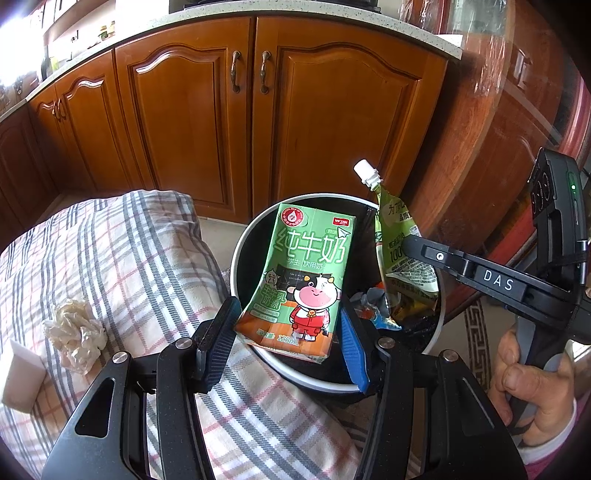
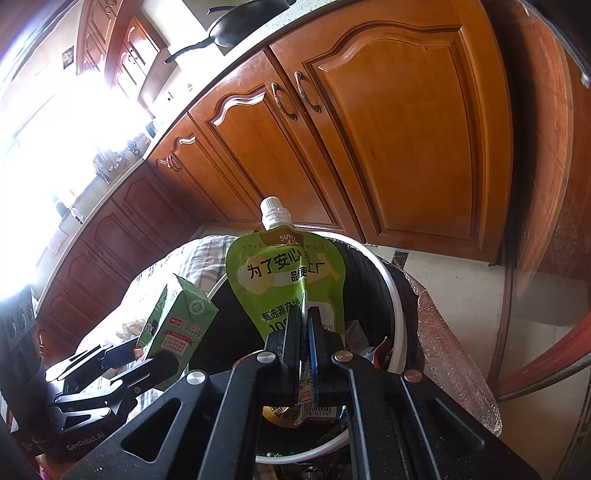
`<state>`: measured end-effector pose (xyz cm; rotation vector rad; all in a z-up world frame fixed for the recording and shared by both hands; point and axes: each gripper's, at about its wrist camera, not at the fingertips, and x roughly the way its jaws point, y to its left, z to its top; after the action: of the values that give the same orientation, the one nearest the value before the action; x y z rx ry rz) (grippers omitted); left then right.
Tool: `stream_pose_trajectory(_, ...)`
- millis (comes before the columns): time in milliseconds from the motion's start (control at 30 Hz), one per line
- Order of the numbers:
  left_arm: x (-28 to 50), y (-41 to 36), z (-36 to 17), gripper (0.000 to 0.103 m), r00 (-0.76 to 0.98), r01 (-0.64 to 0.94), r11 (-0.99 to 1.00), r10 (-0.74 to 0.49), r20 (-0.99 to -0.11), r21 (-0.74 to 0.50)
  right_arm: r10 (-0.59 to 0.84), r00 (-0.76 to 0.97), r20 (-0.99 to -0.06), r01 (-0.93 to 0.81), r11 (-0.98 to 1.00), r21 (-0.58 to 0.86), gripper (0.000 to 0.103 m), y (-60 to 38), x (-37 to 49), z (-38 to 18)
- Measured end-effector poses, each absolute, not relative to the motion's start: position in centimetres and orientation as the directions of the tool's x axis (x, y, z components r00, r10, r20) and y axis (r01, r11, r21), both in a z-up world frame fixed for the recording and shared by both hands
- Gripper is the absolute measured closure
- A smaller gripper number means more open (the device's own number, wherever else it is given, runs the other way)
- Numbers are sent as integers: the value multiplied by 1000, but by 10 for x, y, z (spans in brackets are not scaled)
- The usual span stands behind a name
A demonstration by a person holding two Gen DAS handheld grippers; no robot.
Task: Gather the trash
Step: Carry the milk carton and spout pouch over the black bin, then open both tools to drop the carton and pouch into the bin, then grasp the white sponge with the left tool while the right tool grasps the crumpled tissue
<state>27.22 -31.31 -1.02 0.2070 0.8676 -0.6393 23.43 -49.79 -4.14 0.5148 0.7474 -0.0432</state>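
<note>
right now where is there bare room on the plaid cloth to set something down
The plaid cloth is bare between the crumpled white tissue and the white-rimmed black bin, and behind the tissue toward the cabinets. It is crowded over the bin, where both grippers hold the green milk carton and green spouted pouch.

Sunlit kitchen, wooden cabinets (image 1: pixel 255 110), pale countertop (image 1: pixel 314 14).

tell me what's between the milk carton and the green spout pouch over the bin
Nothing: open air between milk carton and pouch above the bin, seen from the left wrist view.
</note>
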Motion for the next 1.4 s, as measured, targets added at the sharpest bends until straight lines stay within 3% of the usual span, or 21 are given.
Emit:
stream_pose_trajectory(133,276,-315,-13,49,446,590,801,-434,-783,-107,152,734,-661,216,871,441,92,-499,236,-43)
stream_pose_trajectory(233,276,-309,-12,36,440,579,804,-449,-778,-136,160,741,-652,220,860,461,71,-502,232,-43)
stream_pose_trajectory(400,267,-291,-5,33,468,561,815,-458,-756,-147,158,757,-634,221,851,477,49,-502,224,-40)
stream_pose_trajectory(467,263,-279,-3,30,485,547,824,-457,-746,-150,171,765,-621,210,845,492,23,-499,221,-39)
stream_pose_trajectory(500,259,-269,-3,29,498,533,833,-452,-740,-150,173,770,-614,205,844,495,20,-498,219,-37)
stream_pose_trajectory(867,230,-158,-16,27,572,376,905,-394,-719,-197,243,764,-598,83,881,465,10,-426,209,-29)
stream_pose_trajectory(1400,224,-24,-41,21,627,168,964,-267,-732,-208,365,670,-646,-164,922,351,10,-286,248,-45)
